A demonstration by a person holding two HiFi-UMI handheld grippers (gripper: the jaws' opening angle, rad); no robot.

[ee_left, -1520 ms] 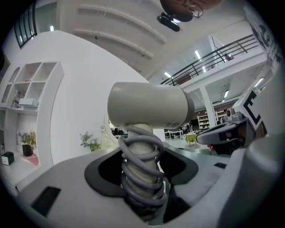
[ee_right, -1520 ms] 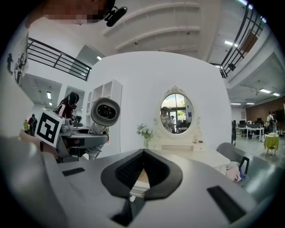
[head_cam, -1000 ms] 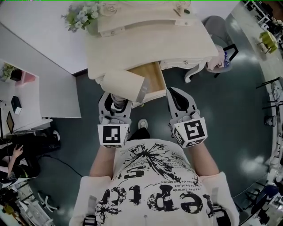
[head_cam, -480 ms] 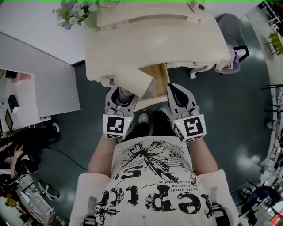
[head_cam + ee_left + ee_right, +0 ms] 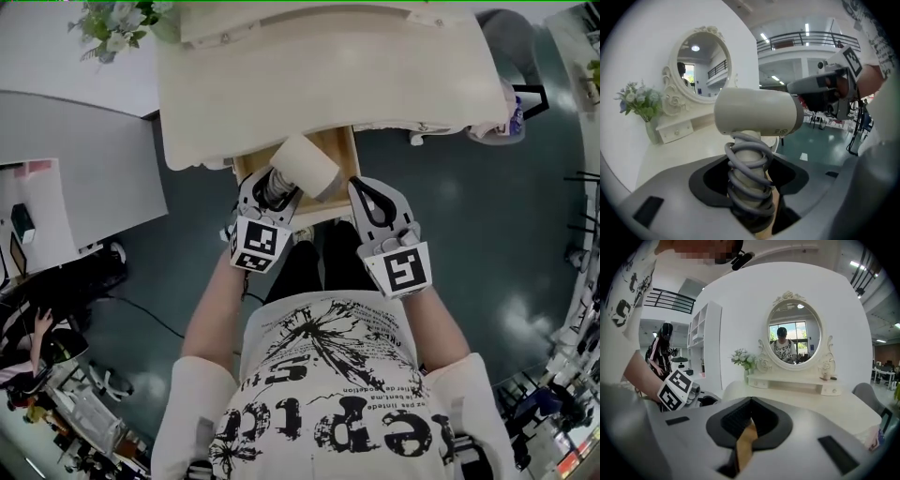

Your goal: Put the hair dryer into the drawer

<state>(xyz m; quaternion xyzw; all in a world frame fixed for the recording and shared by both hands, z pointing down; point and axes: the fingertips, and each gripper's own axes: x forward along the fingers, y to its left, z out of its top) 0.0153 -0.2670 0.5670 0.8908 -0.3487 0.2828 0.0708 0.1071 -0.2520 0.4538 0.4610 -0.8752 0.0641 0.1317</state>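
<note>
The cream hair dryer (image 5: 305, 166) has its grey cord coiled round the handle. My left gripper (image 5: 272, 190) is shut on that handle, and the barrel sits over the front of the open wooden drawer (image 5: 341, 148) of the dressing table. In the left gripper view the hair dryer (image 5: 757, 112) stands upright between the jaws of the left gripper (image 5: 749, 165), barrel pointing right. My right gripper (image 5: 362, 191) hangs just right of the dryer at the drawer's front, jaws together and empty. In the right gripper view the right gripper (image 5: 751, 402) shows only a thin slit with wood behind it.
The cream dressing table (image 5: 319, 75) carries an oval mirror (image 5: 794, 336) with small drawers below it, and a vase of flowers (image 5: 108, 19) at its left. A white desk (image 5: 66, 187) stands at the left, a chair (image 5: 506, 103) at the right. The person's legs are under the grippers.
Both grippers have moved toward the dressing table and lower. The dryer has gone from in front of the drawer to over its open front, still gripped.
</note>
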